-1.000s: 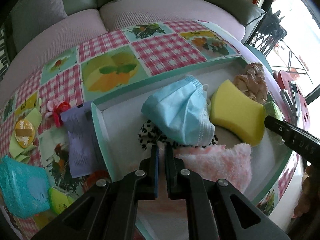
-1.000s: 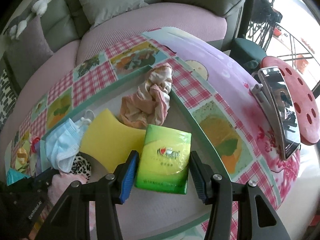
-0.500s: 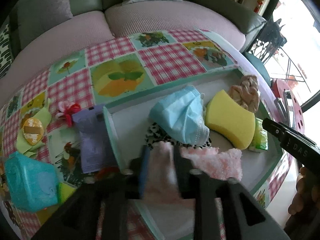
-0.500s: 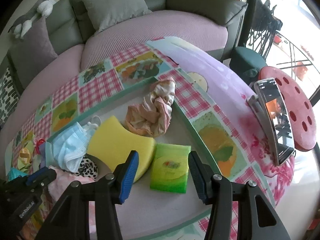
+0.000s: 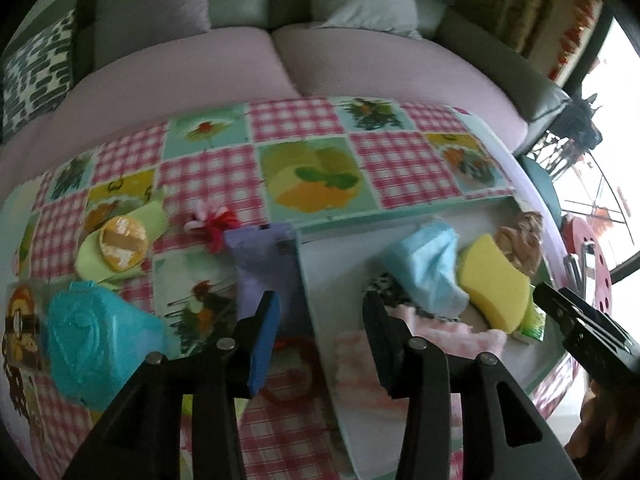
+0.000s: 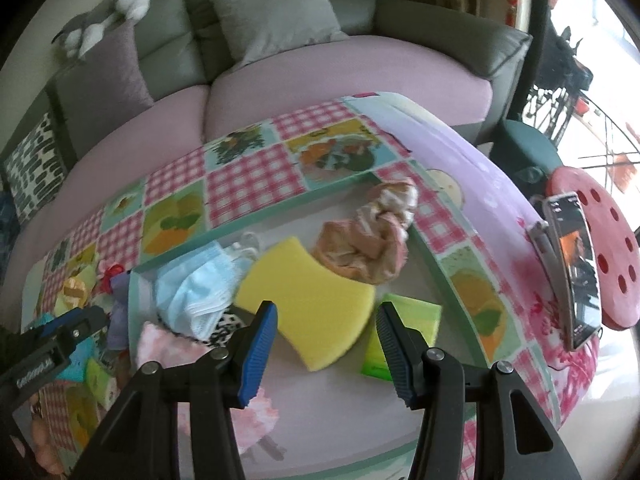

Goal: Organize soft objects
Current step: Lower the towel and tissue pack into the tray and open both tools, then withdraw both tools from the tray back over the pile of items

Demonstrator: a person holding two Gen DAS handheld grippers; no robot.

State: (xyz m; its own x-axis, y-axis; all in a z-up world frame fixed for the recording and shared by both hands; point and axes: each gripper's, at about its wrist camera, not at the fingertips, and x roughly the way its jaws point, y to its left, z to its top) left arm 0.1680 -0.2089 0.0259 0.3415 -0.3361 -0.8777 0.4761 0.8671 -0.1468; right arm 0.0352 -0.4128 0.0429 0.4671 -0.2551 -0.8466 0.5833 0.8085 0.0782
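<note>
Right wrist, tissue pack (image 6: 416,312) (half hidden), blurred sponge (image 6: 316,304)

Two close downward wrist views, shared tray (image 5: 308,280)

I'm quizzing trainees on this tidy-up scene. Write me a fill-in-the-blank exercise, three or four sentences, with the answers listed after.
1. The sponge lying in the tray is ____ in colour.
2. The blue face mask lies inside the ____.
3. On the red stool stands a ____.
4. The right gripper holds ____ between its fingers.

Missing words: yellow; tray; phone; nothing
</note>
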